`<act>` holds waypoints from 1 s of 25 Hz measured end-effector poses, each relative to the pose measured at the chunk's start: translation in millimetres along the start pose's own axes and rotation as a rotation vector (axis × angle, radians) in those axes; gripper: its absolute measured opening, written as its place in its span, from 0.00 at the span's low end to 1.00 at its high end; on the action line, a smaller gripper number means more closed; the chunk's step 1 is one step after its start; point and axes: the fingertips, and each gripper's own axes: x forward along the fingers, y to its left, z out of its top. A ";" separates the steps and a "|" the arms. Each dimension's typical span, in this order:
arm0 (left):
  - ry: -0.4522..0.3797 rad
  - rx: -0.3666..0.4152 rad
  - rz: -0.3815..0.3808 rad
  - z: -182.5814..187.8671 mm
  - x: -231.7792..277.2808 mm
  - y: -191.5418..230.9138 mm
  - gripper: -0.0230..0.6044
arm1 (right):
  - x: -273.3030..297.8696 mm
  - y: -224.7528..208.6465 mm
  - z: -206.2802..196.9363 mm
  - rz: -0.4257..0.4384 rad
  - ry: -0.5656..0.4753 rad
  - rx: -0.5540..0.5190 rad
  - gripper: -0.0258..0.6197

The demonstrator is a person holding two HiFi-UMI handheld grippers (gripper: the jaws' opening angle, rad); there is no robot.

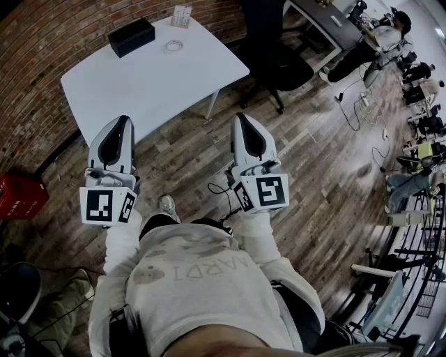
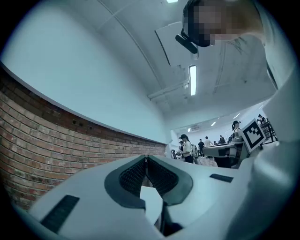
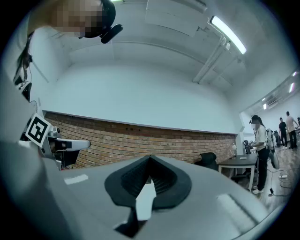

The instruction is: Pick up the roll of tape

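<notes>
The roll of tape [image 1: 173,46] is a small clear ring lying on the white table [image 1: 150,80] near its far side. Both grippers hang in the air in front of the person, well short of the table's near edge. My left gripper [image 1: 117,125] is shut with nothing in it; in its own view its tips [image 2: 146,158] meet against the brick wall. My right gripper [image 1: 240,120] is shut and empty too, its tips [image 3: 150,158] closed and aimed slightly upward at the wall. The tape shows in neither gripper view.
A black box [image 1: 131,36] and a small white holder [image 1: 181,16] stand on the table's far edge. A black office chair [image 1: 275,59] is right of the table, a red crate [image 1: 19,196] on the wooden floor at left. Desks and people fill the far right.
</notes>
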 end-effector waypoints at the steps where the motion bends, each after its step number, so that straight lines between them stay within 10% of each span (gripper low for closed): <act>1: 0.000 0.001 -0.001 0.5 -1.0 0.5 0.05 | -0.3 1.3 0.7 0.000 -0.001 0.000 0.05; 25: -0.010 0.026 -0.068 -10.5 46.4 58.6 0.05 | 70.4 9.4 -13.1 -0.051 -0.041 0.015 0.06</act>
